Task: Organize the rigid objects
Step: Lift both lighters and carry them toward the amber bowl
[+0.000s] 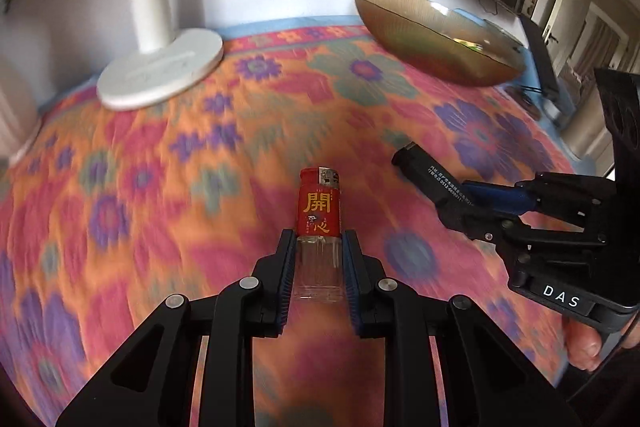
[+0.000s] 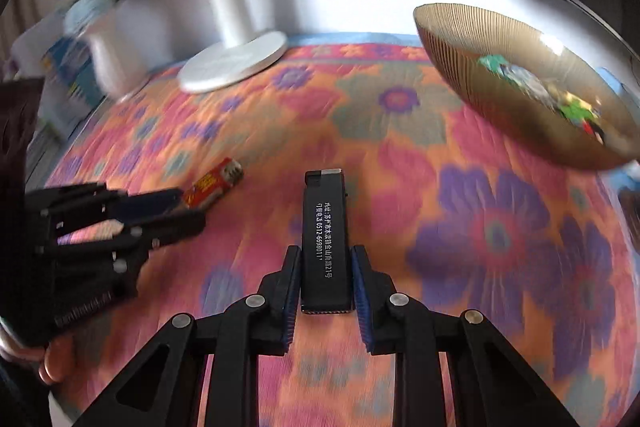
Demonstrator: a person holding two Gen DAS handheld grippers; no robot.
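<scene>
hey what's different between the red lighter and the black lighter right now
The red lighter has a clear lower body and gold characters; the black lighter is opaque with white print. The red one sits in the left gripper, the black one in the right gripper. Both are clamped at the base, metal tops pointing forward.

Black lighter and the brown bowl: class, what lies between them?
Nothing but bare flowered cloth lies between the black lighter, clamped in the right gripper, and the bowl, as the right wrist view shows.
</scene>
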